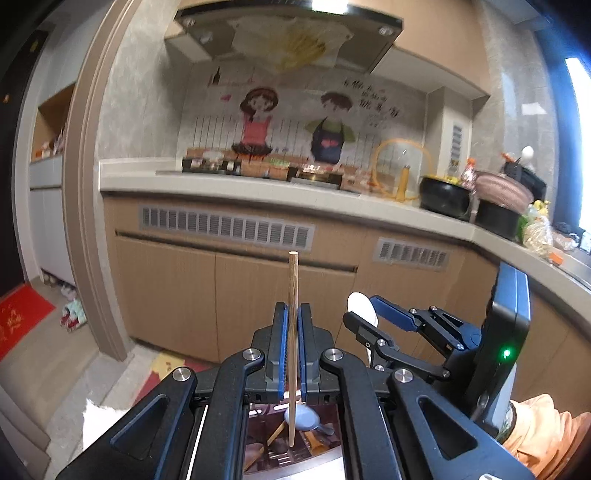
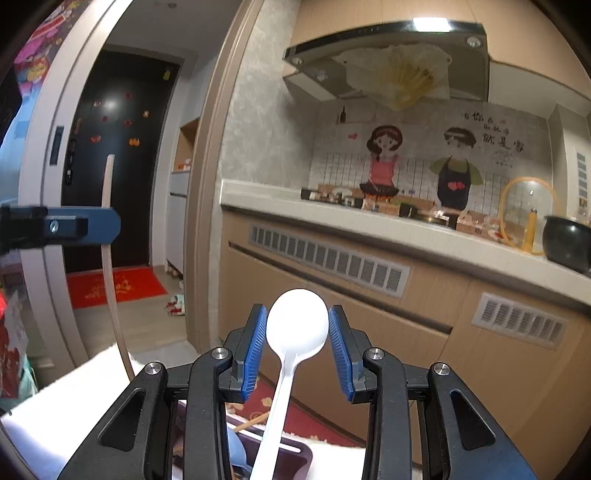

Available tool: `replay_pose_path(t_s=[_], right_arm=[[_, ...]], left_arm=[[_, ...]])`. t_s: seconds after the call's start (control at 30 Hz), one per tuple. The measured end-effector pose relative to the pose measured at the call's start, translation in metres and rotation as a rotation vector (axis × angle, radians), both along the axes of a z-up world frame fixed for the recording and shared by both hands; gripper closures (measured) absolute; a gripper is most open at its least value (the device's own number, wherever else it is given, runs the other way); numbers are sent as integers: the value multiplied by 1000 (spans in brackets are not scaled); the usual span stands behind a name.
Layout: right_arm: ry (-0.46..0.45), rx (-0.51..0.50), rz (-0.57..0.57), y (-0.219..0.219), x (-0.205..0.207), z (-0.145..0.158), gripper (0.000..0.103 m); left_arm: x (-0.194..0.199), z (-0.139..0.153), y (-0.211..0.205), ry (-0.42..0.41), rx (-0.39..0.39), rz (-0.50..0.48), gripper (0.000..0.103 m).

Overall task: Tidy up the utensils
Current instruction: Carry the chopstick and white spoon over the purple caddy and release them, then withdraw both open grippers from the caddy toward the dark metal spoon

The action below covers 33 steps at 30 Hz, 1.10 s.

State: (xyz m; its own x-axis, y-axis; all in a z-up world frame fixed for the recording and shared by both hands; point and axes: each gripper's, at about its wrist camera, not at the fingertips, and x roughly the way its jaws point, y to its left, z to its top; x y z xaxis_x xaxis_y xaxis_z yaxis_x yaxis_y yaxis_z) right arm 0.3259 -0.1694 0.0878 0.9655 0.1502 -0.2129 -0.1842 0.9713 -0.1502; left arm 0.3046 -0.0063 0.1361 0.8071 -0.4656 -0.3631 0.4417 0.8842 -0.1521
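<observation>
- My left hand-held gripper [image 1: 293,325] is clamped narrow on a wooden chopstick [image 1: 293,295]; the stick stands upright between the blue pads [image 1: 282,332], its top end above the fingers and its lower end hanging down behind them.
- From the right wrist view that same chopstick [image 2: 108,184] shows at the left edge, crossing the left gripper's blue finger.
- My right hand-held gripper [image 2: 297,332] holds a white plastic spoon [image 2: 297,321]. The bowl sits between the blue pads [image 2: 255,343], touching them at both sides, and the handle runs down and back under the gripper body.
- In the left wrist view the right gripper [image 1: 364,314] sits just to the right of the left one, with the white spoon [image 1: 360,304] bowl showing at its fingertips.
- Below the grippers I see a dark brown utensil tray [image 2: 295,456] on a white surface. In it lie a light blue spoon [image 1: 304,417] and some wooden pieces; I cannot tell which compartment each is in.
- Ahead is a kitchen counter [image 1: 229,188] with wooden cabinets [image 1: 177,288] beneath, a range hood [image 1: 288,33] above, and a cartoon wall sticker [image 1: 258,122] of two figures behind the stove.
- Black pots [image 1: 445,192] stand on the counter to the right.
- A red mat [image 2: 114,284] lies by the dark door [image 2: 114,147].
</observation>
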Motion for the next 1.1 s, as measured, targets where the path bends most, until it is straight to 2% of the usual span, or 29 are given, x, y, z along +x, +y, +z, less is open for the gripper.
replay_pose_path(t_s=[0.13, 0.23, 0.37, 0.5, 0.63, 0.8, 0.87, 0.93, 1.1], right_arm=[[9, -41, -41, 6, 19, -32, 67], [55, -60, -38, 11, 30, -57, 67], [77, -93, -38, 16, 33, -82, 67], [122, -83, -34, 16, 34, -102, 67], [120, -76, -18, 17, 27, -109, 67], [168, -70, 6, 14, 18, -111, 59], [200, -43, 15, 7, 13, -109, 54], [229, -6, 20, -3, 6, -105, 44], [283, 50, -1, -31, -20, -96, 40]], left_arm=[[22, -33, -1, 44, 25, 28, 100], [34, -55, 0, 87, 27, 41, 100], [39, -78, 0, 128, 38, 41, 100], [40, -96, -3, 176, 62, 37, 100], [39, -111, -5, 215, 79, 35, 100], [32, -114, -1, 234, 80, 43, 99], [27, -114, 2, 249, 84, 43, 93], [23, -114, 6, 258, 86, 48, 87], [7, -112, 16, 280, 90, 58, 76]])
